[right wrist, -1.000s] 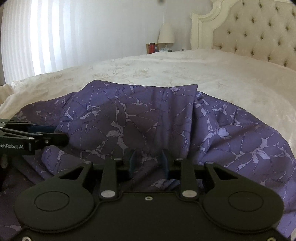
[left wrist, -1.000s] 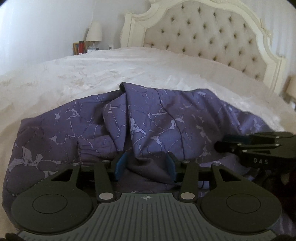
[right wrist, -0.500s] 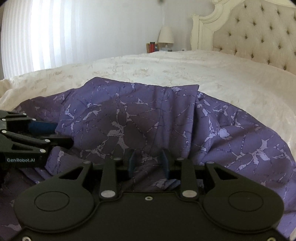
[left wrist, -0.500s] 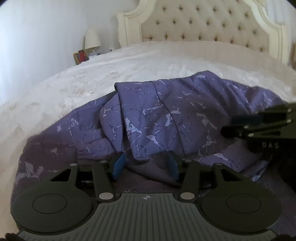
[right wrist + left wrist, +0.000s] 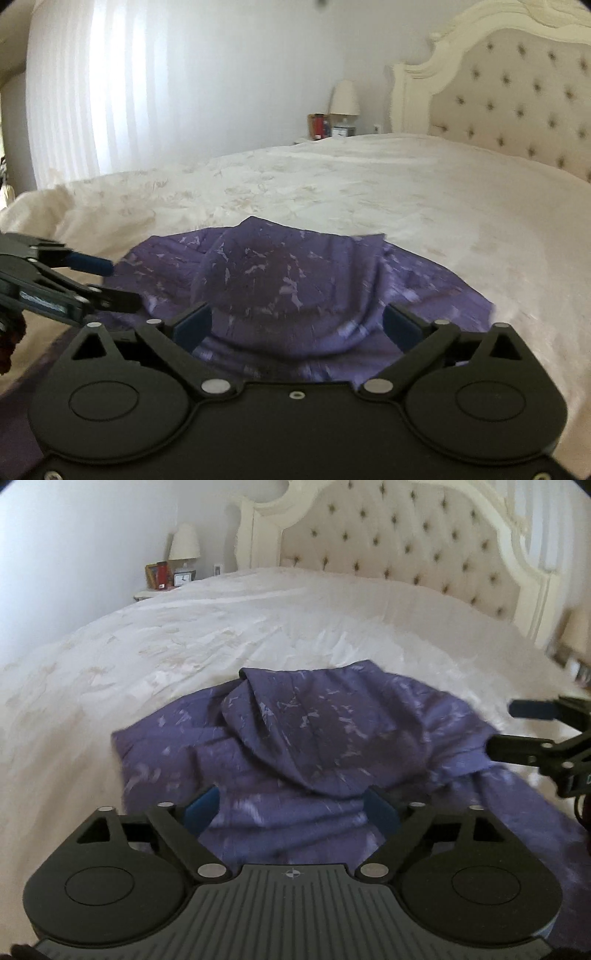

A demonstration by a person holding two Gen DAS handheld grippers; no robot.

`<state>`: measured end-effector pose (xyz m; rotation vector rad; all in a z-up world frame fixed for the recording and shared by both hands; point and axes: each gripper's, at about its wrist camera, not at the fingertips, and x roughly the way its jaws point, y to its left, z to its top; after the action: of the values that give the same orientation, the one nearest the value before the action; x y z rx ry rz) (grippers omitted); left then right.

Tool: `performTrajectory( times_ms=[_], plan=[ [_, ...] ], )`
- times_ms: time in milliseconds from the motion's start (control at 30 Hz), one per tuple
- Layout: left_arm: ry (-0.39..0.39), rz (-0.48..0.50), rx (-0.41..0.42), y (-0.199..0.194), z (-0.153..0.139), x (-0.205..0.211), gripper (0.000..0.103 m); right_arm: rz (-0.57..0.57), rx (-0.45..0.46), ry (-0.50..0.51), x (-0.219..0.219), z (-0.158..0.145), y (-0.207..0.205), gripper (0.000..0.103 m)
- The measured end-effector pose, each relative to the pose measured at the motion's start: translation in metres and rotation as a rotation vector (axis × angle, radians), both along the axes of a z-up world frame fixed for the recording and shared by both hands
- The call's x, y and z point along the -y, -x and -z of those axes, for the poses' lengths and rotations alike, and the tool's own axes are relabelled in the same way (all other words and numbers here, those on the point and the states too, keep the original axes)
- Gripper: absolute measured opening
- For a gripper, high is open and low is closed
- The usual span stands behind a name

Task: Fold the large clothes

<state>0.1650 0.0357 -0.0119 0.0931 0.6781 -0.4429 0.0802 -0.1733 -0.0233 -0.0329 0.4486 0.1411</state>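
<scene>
One purple garment (image 5: 332,738) lying crumpled on the single white bed (image 5: 184,646), two grippers, left gripper (image 5: 291,808) and right gripper (image 5: 297,325), jaws just opened wide, clamping nothing, cloth loose between.

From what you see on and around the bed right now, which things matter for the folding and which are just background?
For the job:
- purple garment, heaped on the bedspread
- left gripper, jaws just opened, nothing gripped
- right gripper, likewise just opened

Background:
- tufted headboard
- lamp
- small clock
- red container
</scene>
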Motion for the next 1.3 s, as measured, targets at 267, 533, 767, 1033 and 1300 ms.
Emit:
performTrajectory(
  times_ms=[267,533,767,1033,1300],
  plan=[
    [0.098,-0.042,-0.076,0.059,-0.008,-0.046,0.103,0.104,-0.175,-0.166,0.044,-0.01,0.071,0.102],
    [0.161,-0.16,-0.195,0.101,0.015,-0.098,0.103,0.294,-0.318,-0.316,0.088,0.006,0.134,0.102],
    [0.177,-0.207,-0.313,0.124,0.038,-0.12,0.103,0.344,-0.348,-0.415,0.096,0.029,0.17,0.102],
    [0.155,-0.203,-0.387,0.14,0.054,-0.122,0.103,0.318,-0.318,-0.289,0.07,0.04,0.179,0.103],
    [0.103,-0.151,-0.459,0.142,0.068,-0.108,0.103,0.278,-0.292,-0.284,0.065,0.046,0.179,0.103]
  ],
)
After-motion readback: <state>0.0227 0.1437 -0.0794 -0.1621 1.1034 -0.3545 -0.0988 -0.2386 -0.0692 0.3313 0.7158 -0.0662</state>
